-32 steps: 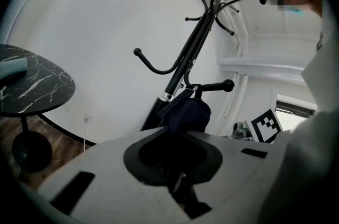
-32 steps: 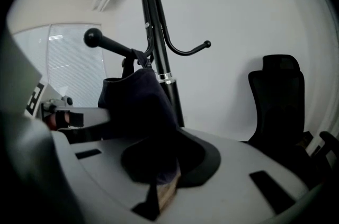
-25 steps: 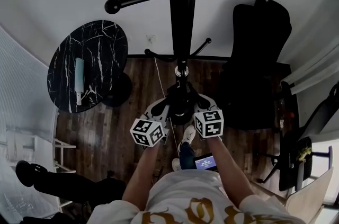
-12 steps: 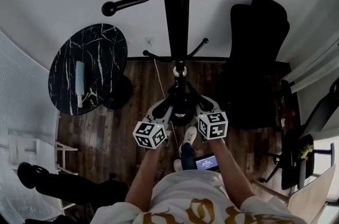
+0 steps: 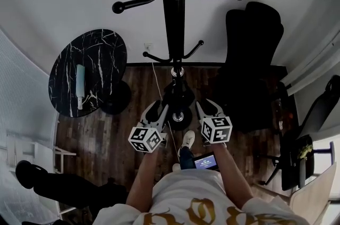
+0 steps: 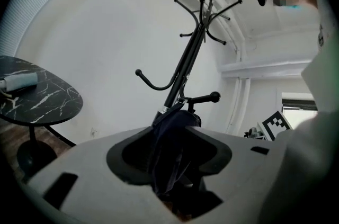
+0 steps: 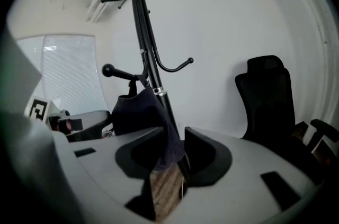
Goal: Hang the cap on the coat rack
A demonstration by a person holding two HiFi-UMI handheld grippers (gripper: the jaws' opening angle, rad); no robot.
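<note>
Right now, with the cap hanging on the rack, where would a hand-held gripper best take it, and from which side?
Probably its free lower edge: the cap hangs limp from the knobbed hook, beside the pole, so the fabric below offers a thin fold. Come in level from the person's side, then lift to clear the knob.

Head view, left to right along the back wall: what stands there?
table → coat rack → chair
</note>
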